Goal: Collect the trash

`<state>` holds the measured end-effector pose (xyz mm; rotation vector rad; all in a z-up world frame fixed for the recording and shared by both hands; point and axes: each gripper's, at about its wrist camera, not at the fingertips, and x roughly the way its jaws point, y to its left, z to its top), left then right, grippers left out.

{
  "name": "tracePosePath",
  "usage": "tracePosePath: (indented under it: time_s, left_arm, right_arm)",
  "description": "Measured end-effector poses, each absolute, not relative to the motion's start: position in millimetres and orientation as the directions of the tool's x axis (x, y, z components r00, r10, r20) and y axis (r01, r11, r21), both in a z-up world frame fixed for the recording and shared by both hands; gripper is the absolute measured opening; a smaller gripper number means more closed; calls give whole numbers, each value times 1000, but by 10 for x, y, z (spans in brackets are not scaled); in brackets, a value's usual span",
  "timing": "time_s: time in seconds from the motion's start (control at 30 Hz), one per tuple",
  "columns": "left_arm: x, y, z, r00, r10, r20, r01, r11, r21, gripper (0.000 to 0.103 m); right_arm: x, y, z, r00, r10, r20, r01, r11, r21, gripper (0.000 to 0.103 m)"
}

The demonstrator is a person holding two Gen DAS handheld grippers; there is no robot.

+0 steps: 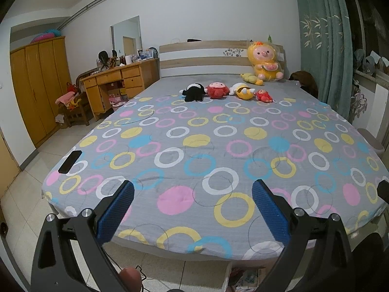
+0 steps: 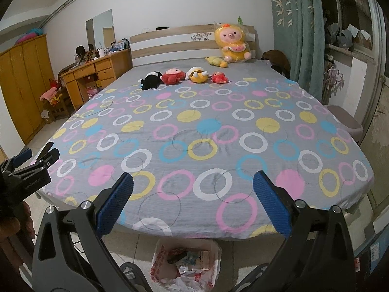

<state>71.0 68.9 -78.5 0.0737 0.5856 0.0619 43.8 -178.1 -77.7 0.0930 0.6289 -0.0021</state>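
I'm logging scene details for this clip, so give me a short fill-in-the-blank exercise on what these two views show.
1. Both the left gripper and the right gripper hold ____.
2. The plush toys in the row across the bed number ____.
3. The trash bag sits on the ____ at the foot of the bed.
4. The dark flat phone-like object lies near the bed's ____ edge.

Missing words: nothing; four; floor; left
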Motion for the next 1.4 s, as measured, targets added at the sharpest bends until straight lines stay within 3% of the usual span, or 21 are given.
tracePosePath:
  time_s: [1.4]
  left_arm:
    - [674,700,-610,838,65,-542,-65,998,20,95]
  right_arm:
    - [414,-1800,-720,818,32,-574,28,995,96,96]
